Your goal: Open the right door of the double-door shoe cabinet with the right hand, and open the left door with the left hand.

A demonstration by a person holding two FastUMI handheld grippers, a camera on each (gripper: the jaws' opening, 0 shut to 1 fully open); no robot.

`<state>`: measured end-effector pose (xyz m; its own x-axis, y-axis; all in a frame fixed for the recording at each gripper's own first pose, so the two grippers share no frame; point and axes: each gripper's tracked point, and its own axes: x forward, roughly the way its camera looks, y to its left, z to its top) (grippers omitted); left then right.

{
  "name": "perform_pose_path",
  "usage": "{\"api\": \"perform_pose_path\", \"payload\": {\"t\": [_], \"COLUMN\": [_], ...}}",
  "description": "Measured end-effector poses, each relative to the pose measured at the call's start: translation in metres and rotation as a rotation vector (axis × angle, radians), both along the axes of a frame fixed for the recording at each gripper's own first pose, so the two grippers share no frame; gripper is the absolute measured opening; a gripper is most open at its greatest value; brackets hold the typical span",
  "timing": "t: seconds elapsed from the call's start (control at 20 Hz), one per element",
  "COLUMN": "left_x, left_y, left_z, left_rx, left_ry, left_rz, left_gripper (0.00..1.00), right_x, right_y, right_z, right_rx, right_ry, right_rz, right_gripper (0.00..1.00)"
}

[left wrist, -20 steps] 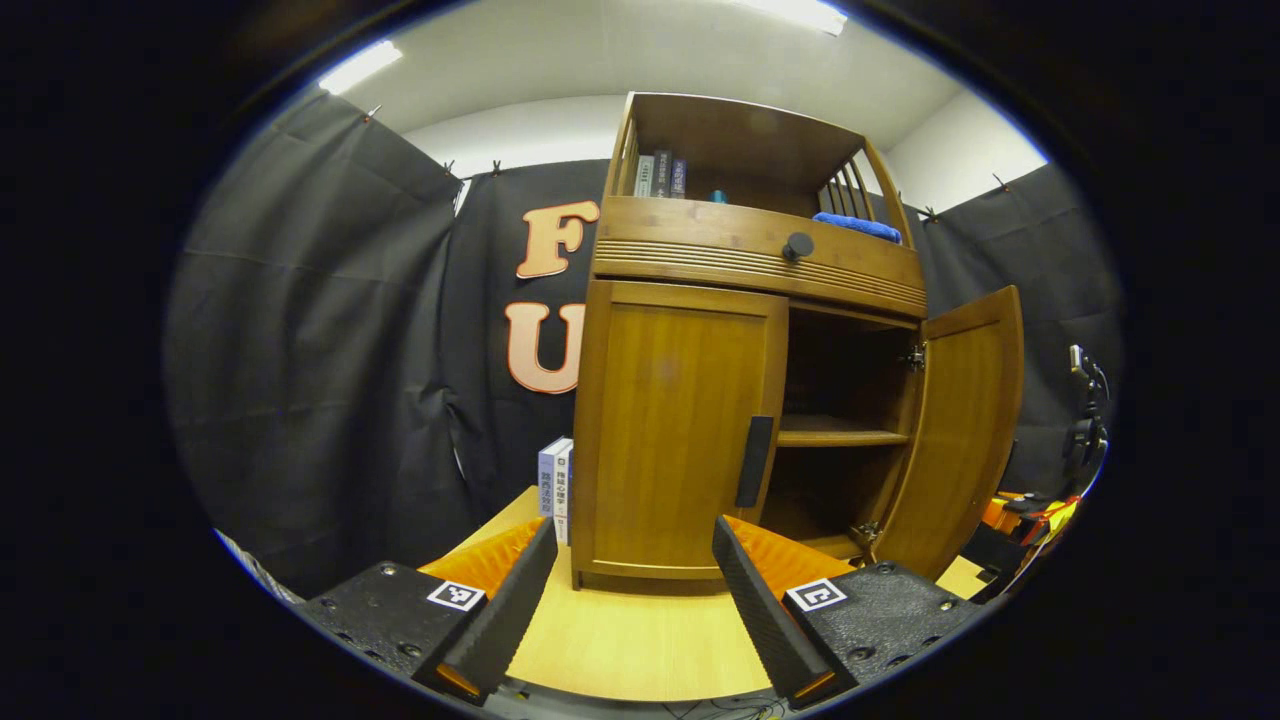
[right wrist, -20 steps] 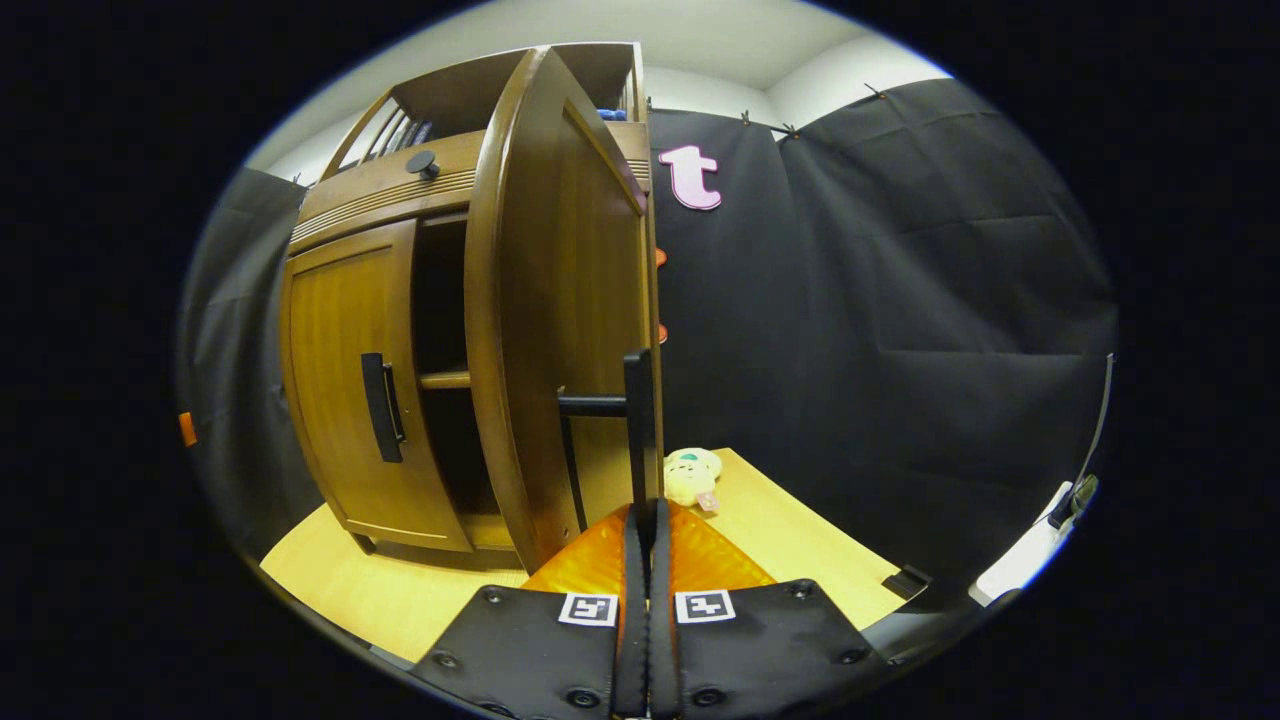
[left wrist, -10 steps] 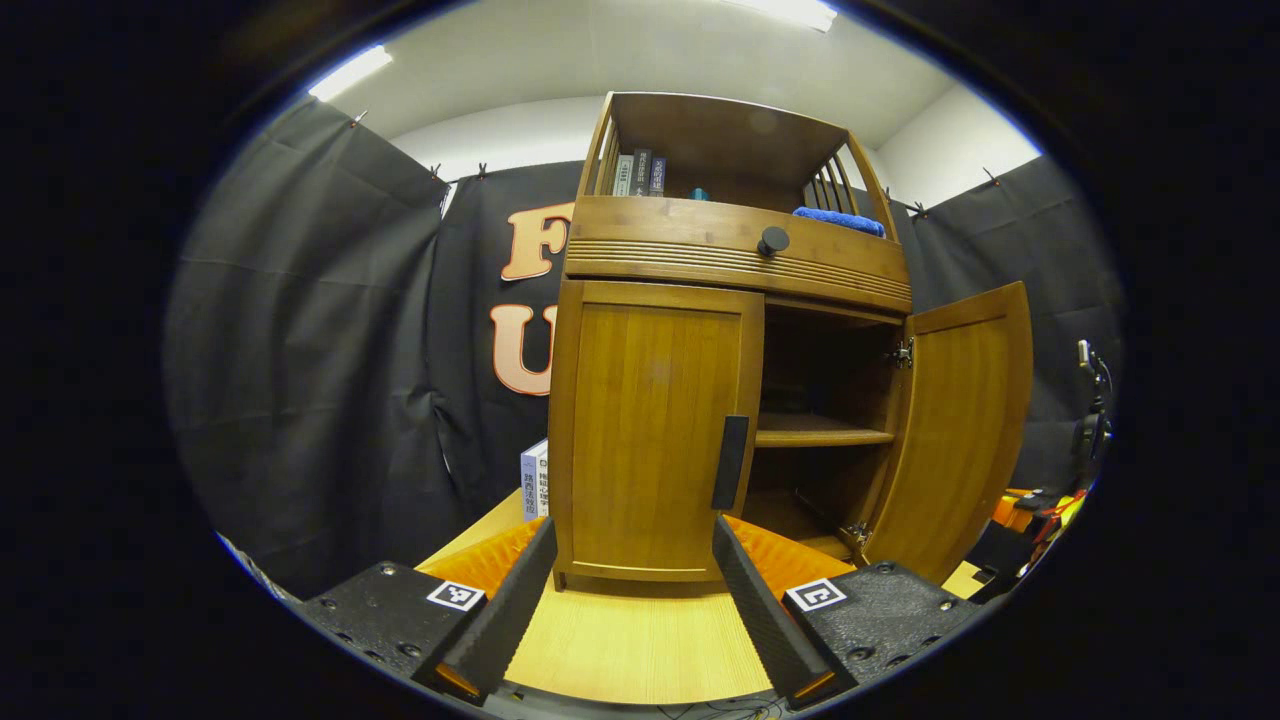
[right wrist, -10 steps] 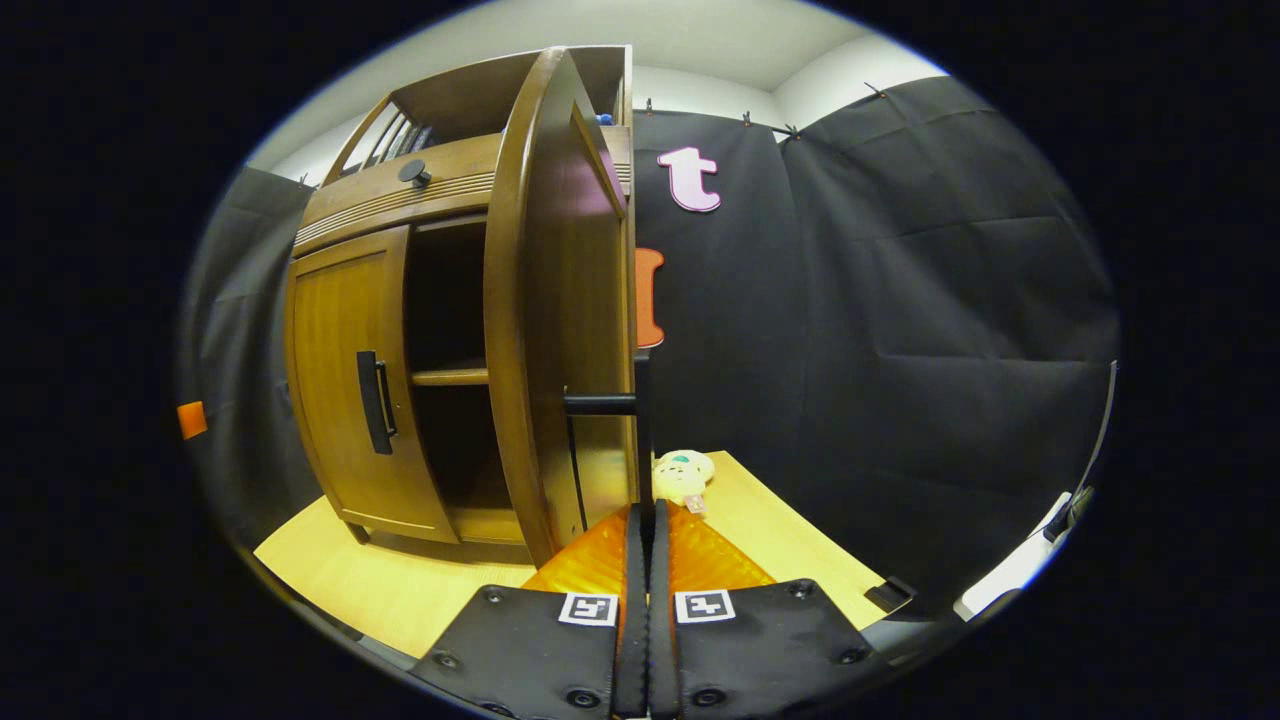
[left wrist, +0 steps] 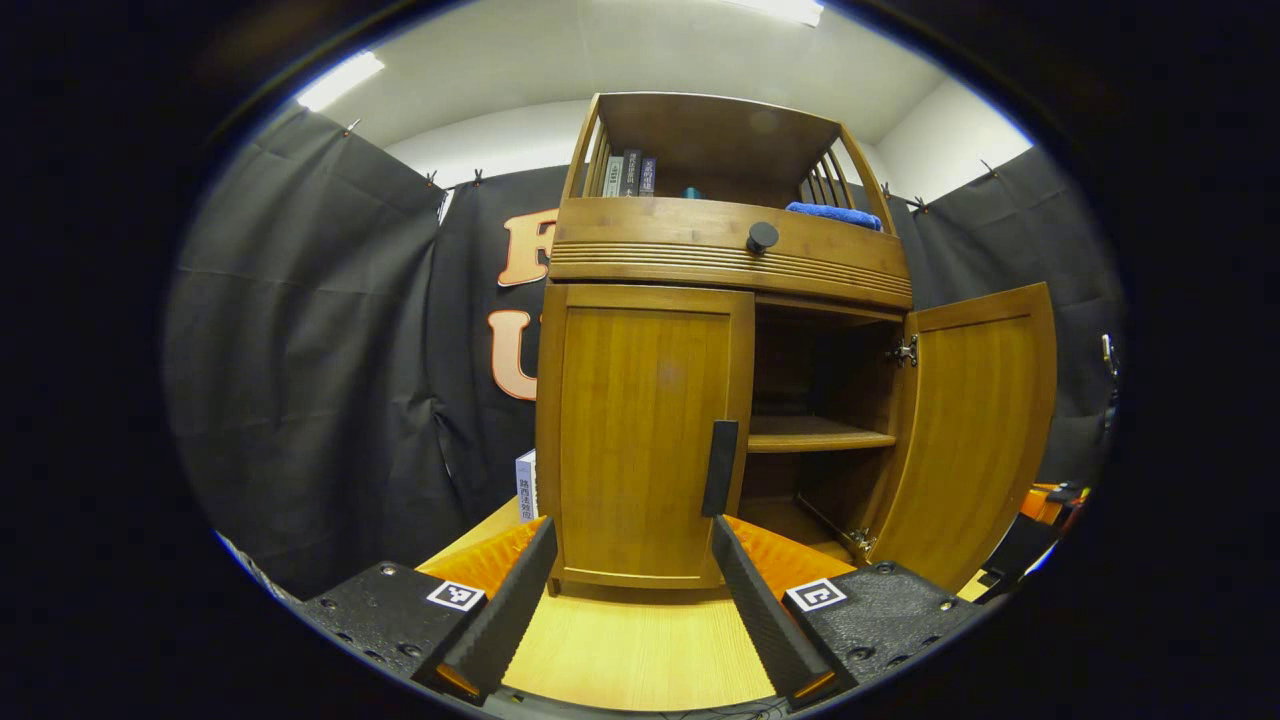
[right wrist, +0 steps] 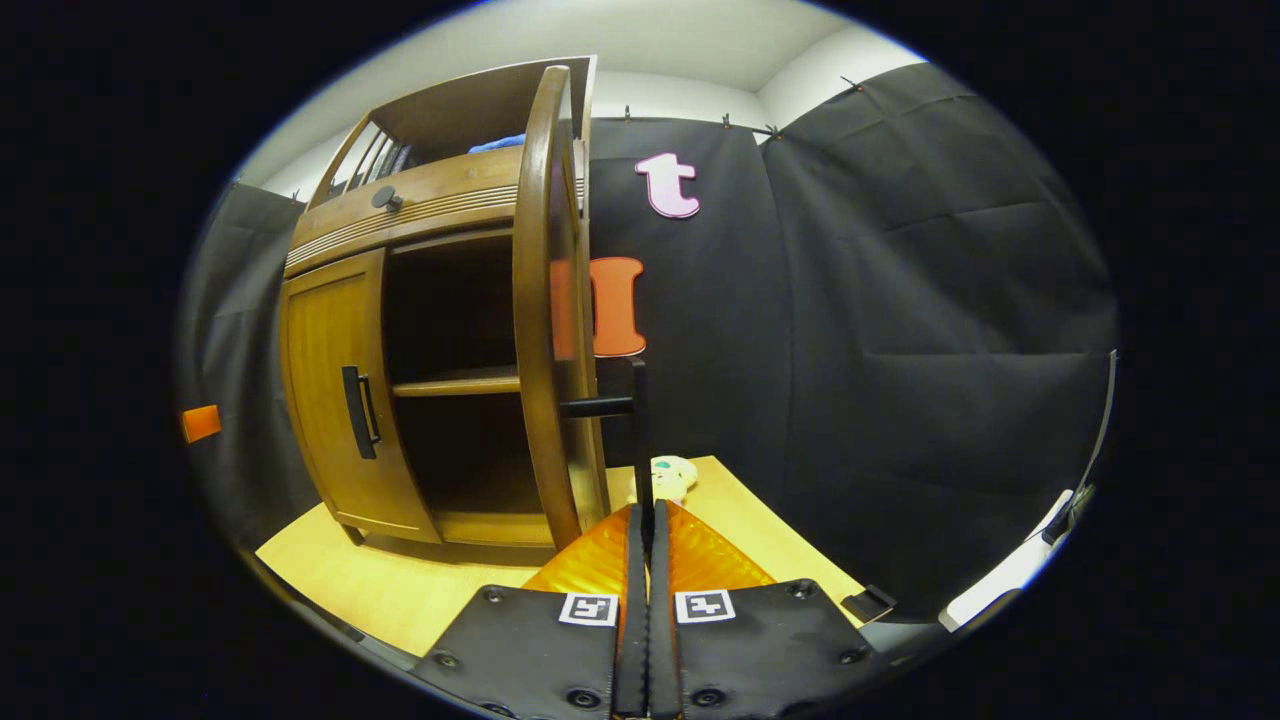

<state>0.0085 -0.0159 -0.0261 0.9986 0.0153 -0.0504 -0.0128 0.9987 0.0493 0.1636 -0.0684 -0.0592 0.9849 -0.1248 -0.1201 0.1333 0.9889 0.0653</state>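
While the right gripper (right wrist: 644, 545) clamped the open right door's handle (right wrist: 637, 440), the spread-jawed left gripper (left wrist: 632, 570) faced the closed left door (left wrist: 640, 440) at frame centre.

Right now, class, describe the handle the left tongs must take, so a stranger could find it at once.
Find the wooden shoe cabinet on the pale table. Its left door is shut. The handle is the dark upright bar on that door's inner edge, unlike the round knob on the drawer above.

Left gripper (left wrist: 630, 590) wide open, close to shut left door (left wrist: 640, 440). Black handle (left wrist: 719, 468) between the fingers, not touched. Right door (left wrist: 975, 440) swung open. Shelf (left wrist: 815, 436) inside.
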Motion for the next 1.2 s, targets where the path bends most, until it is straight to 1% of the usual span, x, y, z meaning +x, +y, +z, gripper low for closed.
{"api": "perform_pose_path", "payload": {"t": [0.3,0.45,0.6,0.7,0.85,1.0,1.2], "left_x": [0.01,0.019,0.027,0.035,0.045,0.056,0.082], "left_y": [-0.014,-0.018,-0.025,-0.027,-0.032,-0.032,-0.04], "left_z": [-0.001,-0.001,-0.002,0.001,0.0,-0.003,-0.012], "left_rx": [-0.023,-0.02,-0.044,-0.045,-0.048,-0.022,-0.03], "left_ry": [-0.005,-0.014,-0.013,-0.029,-0.033,-0.047,-0.032], "left_rz": [-0.008,-0.006,-0.005,-0.004,-0.009,-0.007,-0.02], "left_gripper": [0.92,0.92,0.92,0.92,0.92,0.92,0.92], "right_x": [-0.002,-0.005,-0.005,-0.006,-0.006,-0.007,-0.008], "right_y": [-0.037,-0.044,-0.051,-0.054,-0.06,-0.066,-0.074], "right_z": [0.006,0.008,0.014,0.013,0.018,0.022,0.025], "right_rx": [-0.001,-0.01,-0.027,-0.032,-0.03,-0.037,-0.033], "right_ry": [-0.015,-0.023,-0.029,-0.015,-0.033,-0.048,-0.059], "right_rz": [-0.1,-0.114,-0.109,-0.105,-0.122,-0.128,-0.147], "right_gripper": [0.08,0.08,0.08,0.27,0.56,0.74,0.87]}}
